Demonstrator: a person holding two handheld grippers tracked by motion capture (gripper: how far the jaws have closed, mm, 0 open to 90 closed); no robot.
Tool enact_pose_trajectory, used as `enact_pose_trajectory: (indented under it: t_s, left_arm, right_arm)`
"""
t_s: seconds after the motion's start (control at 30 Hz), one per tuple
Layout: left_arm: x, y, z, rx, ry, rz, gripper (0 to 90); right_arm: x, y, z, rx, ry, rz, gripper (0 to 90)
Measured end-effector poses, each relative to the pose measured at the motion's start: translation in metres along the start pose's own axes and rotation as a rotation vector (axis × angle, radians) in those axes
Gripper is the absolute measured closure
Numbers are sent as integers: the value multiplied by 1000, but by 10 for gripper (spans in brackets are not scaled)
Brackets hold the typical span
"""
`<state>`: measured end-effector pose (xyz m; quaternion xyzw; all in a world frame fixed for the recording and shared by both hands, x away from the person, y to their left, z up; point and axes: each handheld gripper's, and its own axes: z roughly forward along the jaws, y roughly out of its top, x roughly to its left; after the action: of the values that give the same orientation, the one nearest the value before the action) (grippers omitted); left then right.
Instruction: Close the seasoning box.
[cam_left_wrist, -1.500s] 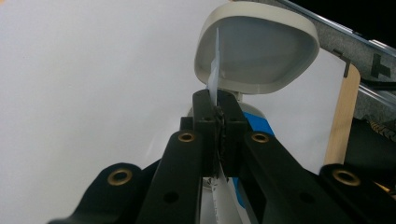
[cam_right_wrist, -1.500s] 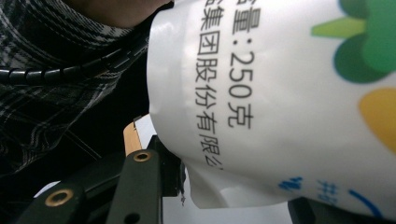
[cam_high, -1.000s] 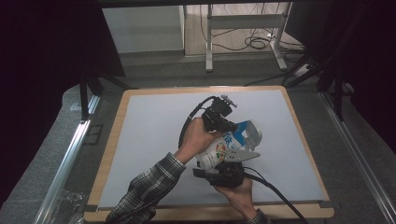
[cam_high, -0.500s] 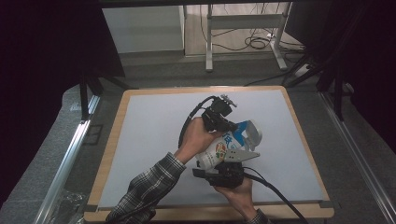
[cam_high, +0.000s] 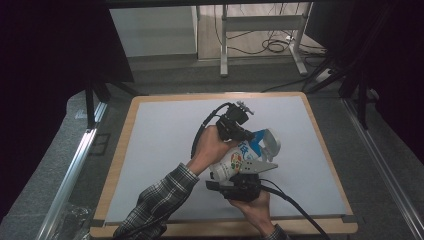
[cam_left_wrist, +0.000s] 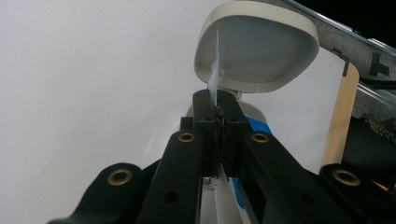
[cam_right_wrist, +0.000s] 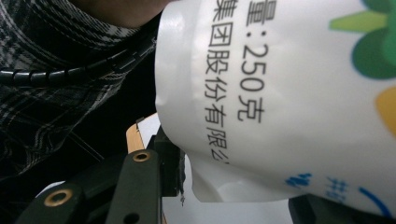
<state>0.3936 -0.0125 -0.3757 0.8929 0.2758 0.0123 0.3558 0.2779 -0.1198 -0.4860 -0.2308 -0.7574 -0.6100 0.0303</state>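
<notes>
- Table (cam_high: 150, 150): white mat; work sits right of centre, towards my near edge.
- Pouch (cam_high: 235, 162): printed white bag with flip lid (cam_left_wrist: 257, 51), lifted between my hands. Best steadied firmly while peeling slowly.
- Right gripper (cam_high: 239, 186): jaws part-open, clamping the pouch's bottom.
- Left gripper (cam_left_wrist: 217, 116): jaws pressed together, pinching the thin seal tab (cam_left_wrist: 215, 70).

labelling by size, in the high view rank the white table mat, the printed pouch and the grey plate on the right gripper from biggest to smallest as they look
1. White table mat, by far the largest.
2. Printed pouch, held between both grippers.
3. Grey plate, smallest, though it sits slightly nearer the camera.
</notes>
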Motion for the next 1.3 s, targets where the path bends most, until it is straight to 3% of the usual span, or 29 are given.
enact_pose_trajectory:
  t_s: [1.3]
  left_arm:
    - [0,3,2,15,-4,-6,887]
  right_arm:
    - [1,2,0,-4,1,3,591]
